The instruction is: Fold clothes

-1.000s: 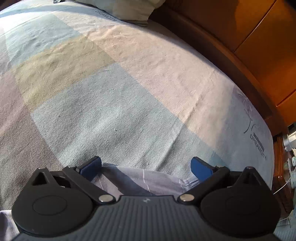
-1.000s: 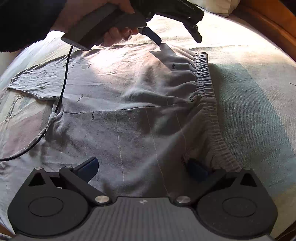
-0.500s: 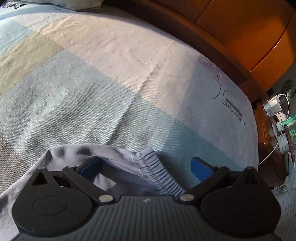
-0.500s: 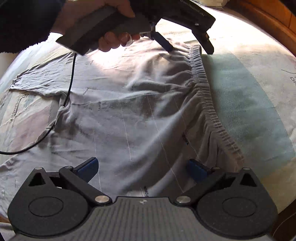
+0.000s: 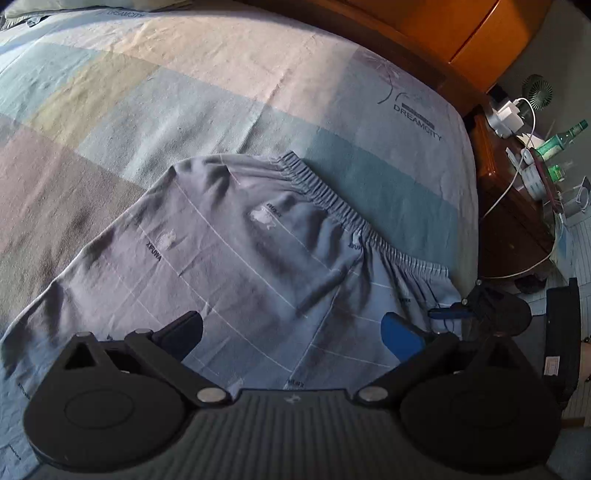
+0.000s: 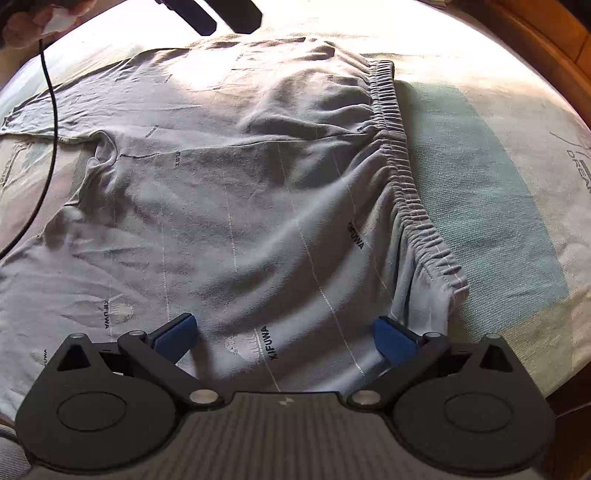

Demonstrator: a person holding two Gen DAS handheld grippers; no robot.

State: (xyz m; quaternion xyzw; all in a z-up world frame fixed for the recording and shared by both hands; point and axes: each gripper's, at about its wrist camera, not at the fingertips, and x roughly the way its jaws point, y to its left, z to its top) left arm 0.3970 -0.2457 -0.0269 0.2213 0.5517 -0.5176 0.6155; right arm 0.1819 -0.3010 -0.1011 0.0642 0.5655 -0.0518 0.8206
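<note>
Your left hand-held gripper (image 5: 291,328) hangs above the grey-blue shorts (image 5: 258,258) with its two blue-padded fingers (image 5: 400,334) spread wide apart and nothing between them. Your right hand-held gripper (image 6: 286,334) is the same: its fingers stand wide apart over the fabric near the lower corner of the waistband, and whether the pads touch the cloth cannot be told. The shorts lie spread on the bed (image 5: 166,92), on a checked sheet in pale blue, tan and grey blocks, with the elastic waistband (image 6: 399,155) running along the right side of the garment in the right wrist view. The cloth is wrinkled, with thin white lines and small printed lettering across it, and the crotch seam (image 6: 107,147) puckers toward the left in that view. At the top of the right wrist view you can see the dark fingers of your left gripper and part of your hand (image 6: 40,18), with a black cable (image 6: 51,110) trailing down across the leg of the shorts. In the left wrist view your right gripper shows at the bed's edge on the right. Beyond the bed stands a wooden nightstand (image 5: 513,221) carrying a green bottle (image 5: 561,138), a white charger (image 5: 508,114) with its cable, and a small fan (image 5: 537,90). A wooden headboard (image 5: 424,48) borders the mattress.
</note>
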